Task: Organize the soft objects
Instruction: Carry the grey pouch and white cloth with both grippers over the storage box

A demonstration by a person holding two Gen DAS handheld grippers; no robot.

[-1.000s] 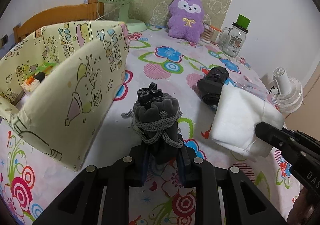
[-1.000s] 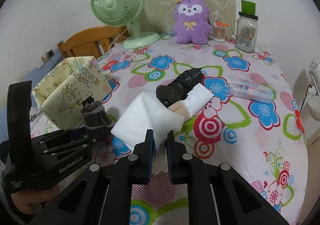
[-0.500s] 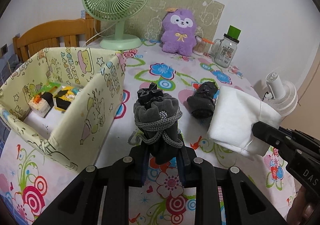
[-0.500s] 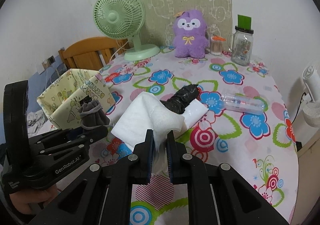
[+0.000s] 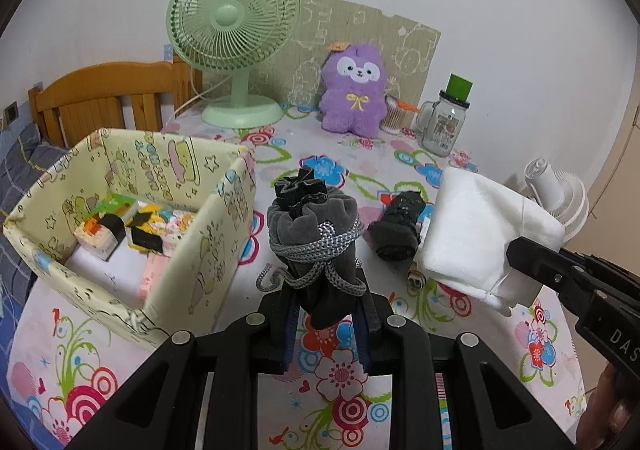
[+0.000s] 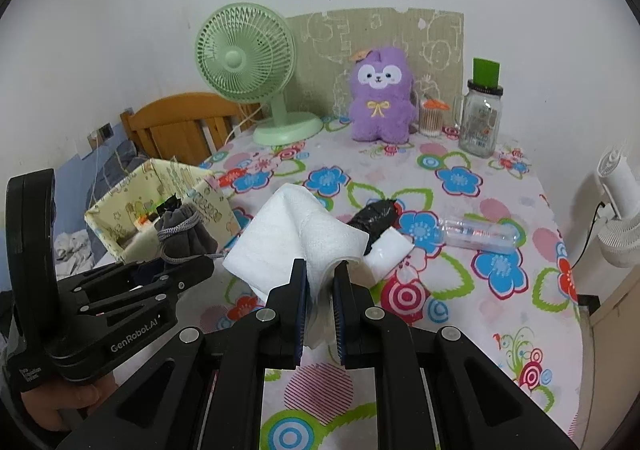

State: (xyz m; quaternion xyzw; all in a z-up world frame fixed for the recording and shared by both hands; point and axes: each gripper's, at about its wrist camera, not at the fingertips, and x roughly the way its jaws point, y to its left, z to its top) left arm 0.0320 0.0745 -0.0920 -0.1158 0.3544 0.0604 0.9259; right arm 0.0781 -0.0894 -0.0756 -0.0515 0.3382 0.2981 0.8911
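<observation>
My left gripper [image 5: 326,300] is shut on a grey drawstring pouch [image 5: 314,228] wound with grey cord and holds it above the table, just right of the yellow fabric storage box [image 5: 208,234]. My right gripper [image 6: 320,270] is shut on a folded white cloth [image 6: 292,238] and holds it up to the right of the pouch. The cloth [image 5: 480,234] and the right gripper also show in the left wrist view. The pouch [image 6: 180,234] and the box [image 6: 120,218] show at the left of the right wrist view.
A black rolled bundle [image 5: 398,226] lies on the flowered tablecloth past both grippers. A purple plush [image 5: 354,90], a green fan [image 5: 234,38] and a glass jar [image 5: 444,122] stand at the back. A clear tube [image 6: 476,234] lies right. The box holds several small items.
Both grippers have risen and drawn back with their loads, so more of the table and the inside of the box show. The grips are unchanged.
</observation>
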